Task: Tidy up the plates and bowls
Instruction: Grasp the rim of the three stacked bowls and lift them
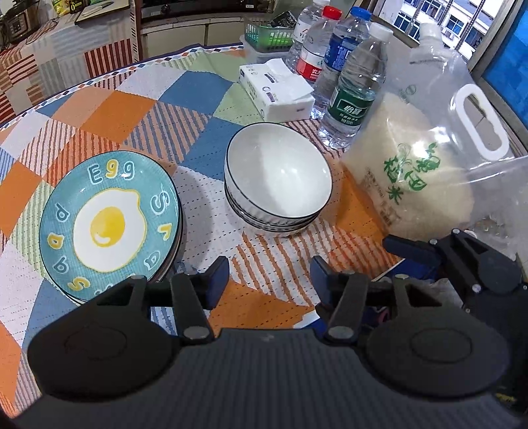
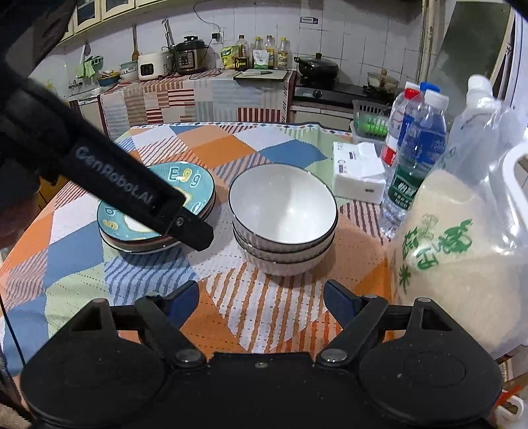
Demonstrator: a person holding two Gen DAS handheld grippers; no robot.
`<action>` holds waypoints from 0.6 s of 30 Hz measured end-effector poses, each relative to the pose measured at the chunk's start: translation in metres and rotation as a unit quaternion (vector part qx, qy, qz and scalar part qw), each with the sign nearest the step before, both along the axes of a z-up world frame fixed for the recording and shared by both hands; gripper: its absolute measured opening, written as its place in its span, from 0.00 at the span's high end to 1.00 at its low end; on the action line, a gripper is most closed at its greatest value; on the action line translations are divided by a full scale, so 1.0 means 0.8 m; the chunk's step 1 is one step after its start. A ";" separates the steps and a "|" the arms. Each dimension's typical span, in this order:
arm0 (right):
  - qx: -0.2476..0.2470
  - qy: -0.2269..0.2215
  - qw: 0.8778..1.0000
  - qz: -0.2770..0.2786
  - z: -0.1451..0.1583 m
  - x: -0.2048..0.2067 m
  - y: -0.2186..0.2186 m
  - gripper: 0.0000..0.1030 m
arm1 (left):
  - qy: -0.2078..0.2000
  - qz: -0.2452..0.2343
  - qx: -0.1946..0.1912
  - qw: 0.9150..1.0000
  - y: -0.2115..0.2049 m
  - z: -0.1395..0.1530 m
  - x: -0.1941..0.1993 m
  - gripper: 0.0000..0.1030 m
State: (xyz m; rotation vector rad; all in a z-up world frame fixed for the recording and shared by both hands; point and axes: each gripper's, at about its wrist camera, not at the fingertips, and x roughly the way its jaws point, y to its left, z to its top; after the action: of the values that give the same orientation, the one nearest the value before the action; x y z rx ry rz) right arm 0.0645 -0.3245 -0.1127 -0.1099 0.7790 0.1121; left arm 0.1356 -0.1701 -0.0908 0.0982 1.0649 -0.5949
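On the patchwork tablecloth (image 1: pixel 132 105), stacked plates (image 1: pixel 110 224) beside stacked bowls (image 1: pixel 277 178); both grippers' fingers (image 1: pixel 217 274) apart, empty.

Bright even daylight from the window (image 1: pixel 452 23), soft shadows under the stacked bowls (image 1: pixel 277 180), strong fisheye bending at edges, sharp focus.

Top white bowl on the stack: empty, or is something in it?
Empty. The top bowl of the white bowl stack shows a bare, glossy white inside in both wrist views, sitting upright and nested on those below.
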 end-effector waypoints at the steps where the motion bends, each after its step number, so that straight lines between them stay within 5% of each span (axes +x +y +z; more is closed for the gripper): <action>1: 0.003 0.001 1.000 -0.002 -0.005 0.003 -0.002 0.10 | -0.003 0.003 0.001 1.000 0.000 -0.005 0.000 0.47; 5: 0.006 0.003 1.000 -0.006 -0.025 0.016 -0.005 0.08 | -0.018 0.027 0.000 0.999 0.007 -0.025 0.004 0.43; 7: 0.010 0.012 1.000 -0.010 -0.038 0.026 -0.007 0.08 | -0.025 0.040 -0.011 0.999 0.012 -0.036 0.008 0.25; 8: 0.012 0.016 1.000 -0.013 -0.043 0.031 -0.009 0.08 | -0.030 0.046 -0.017 0.998 0.015 -0.040 0.009 0.23; 18: 0.044 0.037 0.997 -0.041 -0.085 0.077 -0.020 0.08 | -0.014 0.067 -0.086 0.994 0.032 -0.069 0.035 0.22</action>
State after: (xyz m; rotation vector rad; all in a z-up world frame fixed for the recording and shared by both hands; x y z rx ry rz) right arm 0.1265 -0.3403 -0.1811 0.0095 0.8510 0.0724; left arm 0.1636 -0.1443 -0.1461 -0.1151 0.9804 -0.5600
